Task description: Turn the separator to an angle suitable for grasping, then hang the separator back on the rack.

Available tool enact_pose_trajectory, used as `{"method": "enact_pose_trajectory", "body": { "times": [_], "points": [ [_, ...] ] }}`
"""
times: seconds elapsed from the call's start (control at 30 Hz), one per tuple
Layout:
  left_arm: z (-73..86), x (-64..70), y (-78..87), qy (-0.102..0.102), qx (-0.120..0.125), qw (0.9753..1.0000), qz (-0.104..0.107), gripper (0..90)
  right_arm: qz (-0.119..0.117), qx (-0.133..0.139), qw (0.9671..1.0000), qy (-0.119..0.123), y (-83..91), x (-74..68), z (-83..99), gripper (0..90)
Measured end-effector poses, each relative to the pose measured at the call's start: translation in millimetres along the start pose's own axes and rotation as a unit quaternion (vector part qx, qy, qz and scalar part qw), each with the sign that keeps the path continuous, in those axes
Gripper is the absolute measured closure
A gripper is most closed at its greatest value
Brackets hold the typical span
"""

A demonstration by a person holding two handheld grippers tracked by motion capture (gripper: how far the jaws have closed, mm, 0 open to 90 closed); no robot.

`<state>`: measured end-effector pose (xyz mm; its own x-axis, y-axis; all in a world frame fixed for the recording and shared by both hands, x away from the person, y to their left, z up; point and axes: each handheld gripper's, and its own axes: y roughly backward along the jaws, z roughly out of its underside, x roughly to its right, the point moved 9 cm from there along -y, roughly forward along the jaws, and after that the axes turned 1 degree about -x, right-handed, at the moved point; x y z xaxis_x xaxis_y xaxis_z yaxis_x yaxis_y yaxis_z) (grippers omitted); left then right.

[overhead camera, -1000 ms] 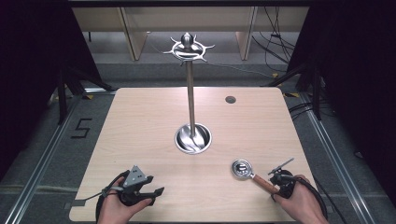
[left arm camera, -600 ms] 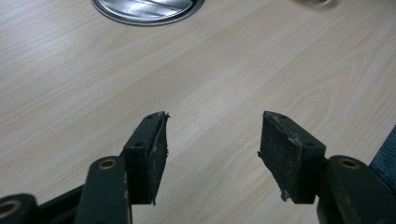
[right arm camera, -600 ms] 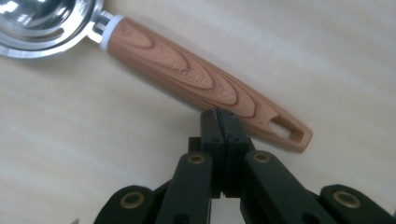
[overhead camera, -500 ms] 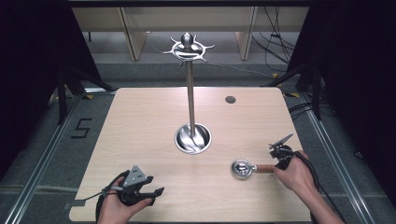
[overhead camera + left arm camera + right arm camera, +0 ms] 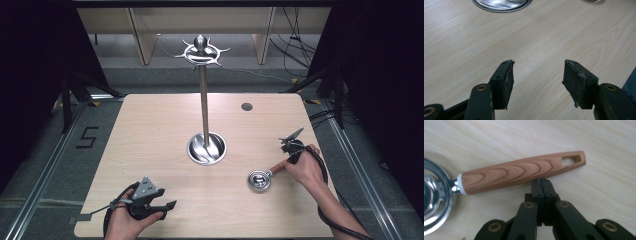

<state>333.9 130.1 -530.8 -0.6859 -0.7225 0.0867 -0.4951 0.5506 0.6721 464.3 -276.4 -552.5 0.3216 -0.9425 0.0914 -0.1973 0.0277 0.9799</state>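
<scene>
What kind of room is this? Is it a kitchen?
Probably a lab or recording studio, not a kitchen. A pale wooden table stands alone between black curtains, cables trail over the grey floor, and a number five floor marking sits beside a metal rail.

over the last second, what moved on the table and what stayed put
The right tongs moved away from the person along the table's right side; now shut on nothing, tips beside the wooden handle of the strainer spoon. The spoon slid slightly left and turned with that move. The left tongs stayed open near the front edge, and the metal stand and table did not change.
</scene>
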Motion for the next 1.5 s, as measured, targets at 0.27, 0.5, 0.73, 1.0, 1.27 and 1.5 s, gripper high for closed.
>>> {"method": "enact_pose_trajectory", "body": {
  "times": [0.27, 0.5, 0.73, 1.0, 1.27, 1.5],
  "points": [
    [-0.4, 0.0, -0.9, 0.011, 0.007, 0.9999, 0.002, 40.9, 0.003, 0.010, 0.9998, 0.016, -4.3, -18.1, -29.1, 90.0],
    [0.7, -1.2, -0.1, 0.005, -0.004, 1.0000, -0.002, 40.9, -0.031, 0.031, 0.9981, 0.043, -5.8, -34.5, -44.1, 90.0],
    [-0.4, -0.6, -1.8, 0.009, -0.001, 1.0000, 0.001, 40.9, -0.013, 0.053, 0.9978, 0.036, 2.6, -27.2, -51.7, 80.0],
    [0.9, 0.6, -2.9, 0.008, -0.005, 0.9999, 0.006, 40.9, -0.044, 0.069, 0.9962, -0.030, 13.9, -30.0, -51.8, 60.1],
    [0.4, -0.7, -1.4, 0.012, -0.001, 0.9999, 0.002, 40.8, -0.075, 0.031, 0.9942, -0.071, 12.8, -41.7, -52.0, 52.9],
    [1.3, -3.4, -0.6, -0.006, -0.007, 1.0000, 0.001, 40.5, -0.061, 0.001, 0.9940, -0.091, 10.7, -47.9, -55.3, 47.8]
  ]
}}
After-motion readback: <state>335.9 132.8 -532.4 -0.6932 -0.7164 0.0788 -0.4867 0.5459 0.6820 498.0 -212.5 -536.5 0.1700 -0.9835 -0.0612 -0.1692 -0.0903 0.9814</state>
